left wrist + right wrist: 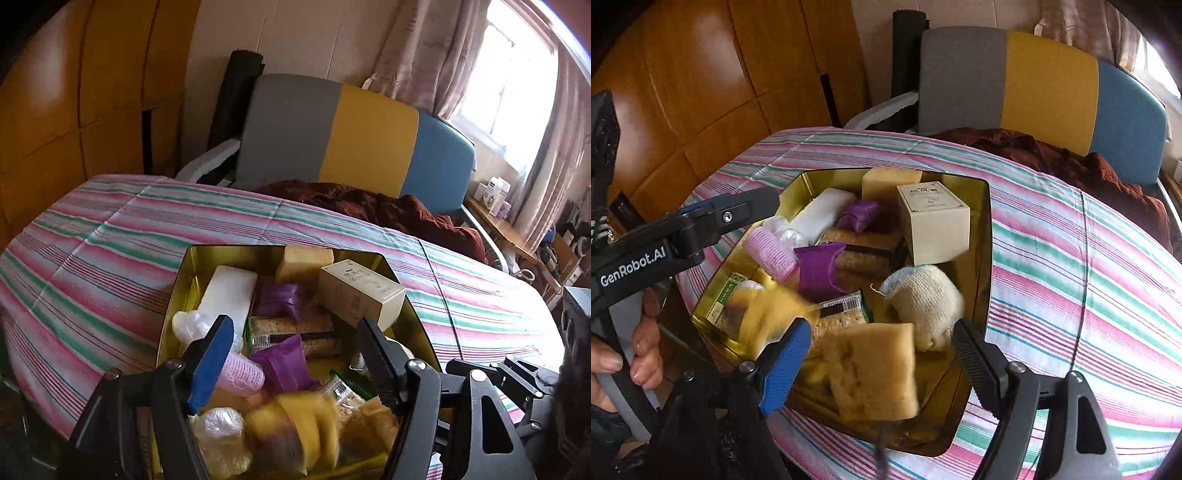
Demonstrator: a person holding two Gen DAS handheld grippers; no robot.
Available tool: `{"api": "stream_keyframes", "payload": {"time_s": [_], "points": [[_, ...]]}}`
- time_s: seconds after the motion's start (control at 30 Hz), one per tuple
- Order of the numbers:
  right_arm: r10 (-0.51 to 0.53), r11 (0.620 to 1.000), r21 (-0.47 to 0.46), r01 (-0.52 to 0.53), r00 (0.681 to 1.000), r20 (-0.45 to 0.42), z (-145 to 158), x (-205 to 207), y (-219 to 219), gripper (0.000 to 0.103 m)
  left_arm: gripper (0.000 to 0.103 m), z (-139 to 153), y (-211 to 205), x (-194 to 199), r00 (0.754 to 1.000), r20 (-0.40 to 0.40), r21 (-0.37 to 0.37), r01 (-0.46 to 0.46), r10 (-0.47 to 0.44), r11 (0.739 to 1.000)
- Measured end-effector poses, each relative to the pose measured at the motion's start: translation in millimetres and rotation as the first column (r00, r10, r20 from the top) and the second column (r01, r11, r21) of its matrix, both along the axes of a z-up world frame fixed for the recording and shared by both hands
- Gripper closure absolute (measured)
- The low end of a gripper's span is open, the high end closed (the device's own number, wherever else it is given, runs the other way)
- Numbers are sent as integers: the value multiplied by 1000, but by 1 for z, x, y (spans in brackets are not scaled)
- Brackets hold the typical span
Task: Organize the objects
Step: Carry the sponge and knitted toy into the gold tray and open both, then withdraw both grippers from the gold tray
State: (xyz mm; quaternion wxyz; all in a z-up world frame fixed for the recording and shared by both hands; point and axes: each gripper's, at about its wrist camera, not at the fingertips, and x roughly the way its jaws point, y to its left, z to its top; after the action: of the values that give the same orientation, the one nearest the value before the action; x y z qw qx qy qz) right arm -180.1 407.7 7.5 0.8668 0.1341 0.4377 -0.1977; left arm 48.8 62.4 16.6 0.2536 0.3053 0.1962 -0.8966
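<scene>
While both tools hang over the gold tin [986, 221] on the striped cloth [1071, 266], the right gripper [882, 350] stands released — a tan sponge [871, 373] blurred between its jaws — and the left gripper [295, 354], unclenched too, gapes above a blurred yellow packet [306, 424].

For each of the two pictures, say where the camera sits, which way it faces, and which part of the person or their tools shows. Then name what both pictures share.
Left wrist view: on the left hand-held gripper, looking down over the gold tin toward the chair; its open fingers and part of the right hand-held gripper show.
Right wrist view: on the right hand-held gripper, over the tin's near side; its open fingers, the other gripper and a hand show.
Shared: tin, cream box, pink roller, striped cloth, chair.
</scene>
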Motion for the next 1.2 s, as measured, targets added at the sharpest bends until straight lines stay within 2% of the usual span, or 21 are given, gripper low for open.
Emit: {"api": "stream_keyframes", "payload": {"time_s": [0.27, 0.57, 0.93, 1.07, 1.2], "points": [[-45, 995, -87, 48, 998, 38, 11, -1, 9, 22, 25, 8, 1, 15, 997, 12, -89, -73, 74, 993], [-145, 977, -141, 159, 984, 105, 30, -5, 6, 22, 3, 15, 15, 32, 987, 17, -157, -154, 158, 976], [-157, 958, -225, 177, 982, 104, 27, -10, 25, 22, 0, 11, 30, 50, 975, 25, -172, -213, 220, 962], [-160, 956, -232, 179, 982, 97, 22, -12, 28, 22, 0, 5, 34, 53, 965, 53, -195, -242, 256, 950], [-164, 957, -227, 182, 982, 97, 20, -14, 28, 22, 0, -1, 34, 55, 963, 69, -173, -247, 262, 953]]}}
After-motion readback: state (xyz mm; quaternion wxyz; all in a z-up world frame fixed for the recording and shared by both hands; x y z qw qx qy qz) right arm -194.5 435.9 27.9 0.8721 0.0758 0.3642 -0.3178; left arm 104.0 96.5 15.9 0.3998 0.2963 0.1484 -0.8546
